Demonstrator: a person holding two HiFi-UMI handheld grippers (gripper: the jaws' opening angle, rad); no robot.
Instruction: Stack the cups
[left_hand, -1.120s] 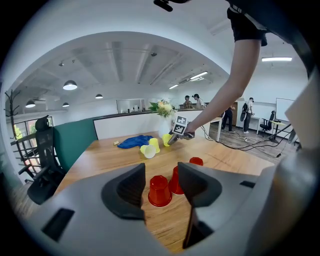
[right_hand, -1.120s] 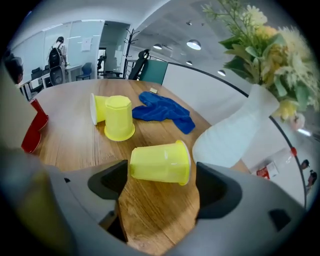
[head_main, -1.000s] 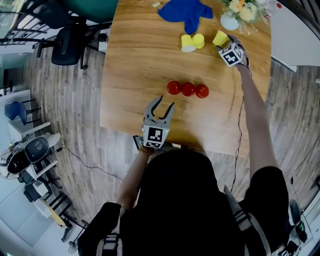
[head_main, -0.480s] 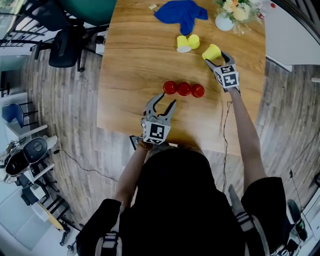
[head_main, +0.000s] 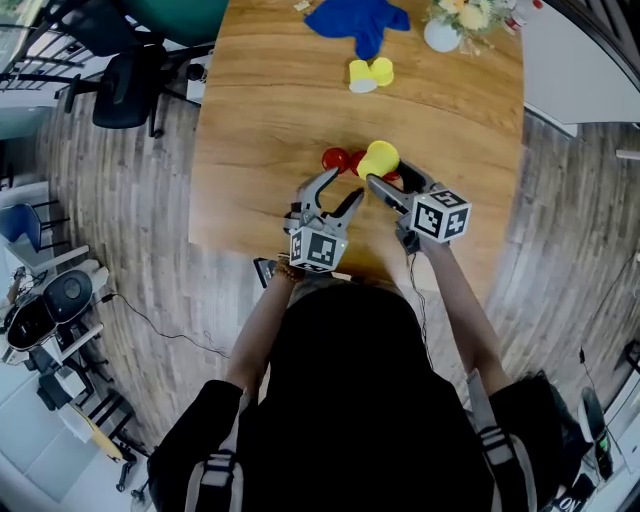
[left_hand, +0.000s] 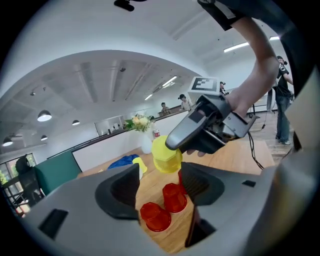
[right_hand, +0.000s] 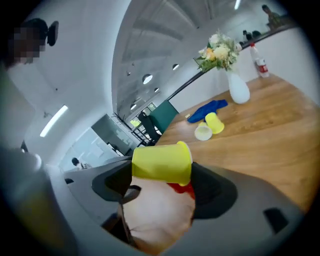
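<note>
While the person leans over the wooden table (head_main: 270, 110), the right gripper (head_main: 383, 178) is clamped on a yellow cup (head_main: 379, 158), its pads pressing the cup's wall from both sides. That cup is carried clear of the tabletop, over the right-hand part of a row of three red cups (head_main: 335, 159). These stand mouth-down, close together, toward the table's near edge and about midway along it. Whether the yellow cup touches a red one beneath it cannot be settled, as part of the row is hidden behind it in the head view.

The left gripper (head_main: 340, 188) is just beside the right one, on the near-edge side of the row, and points at the red cups. Its jaws have just been opening and now stand wide apart. Nothing lies between the pads, and the red cups are beyond the tips.

Well apart from all this, two yellow cups (head_main: 369, 72) lie on their sides, touching, close to the far edge. They lie just in front of a crumpled blue cloth (head_main: 357, 20). A white vase of flowers (head_main: 440, 35) stands at the far right corner.
</note>
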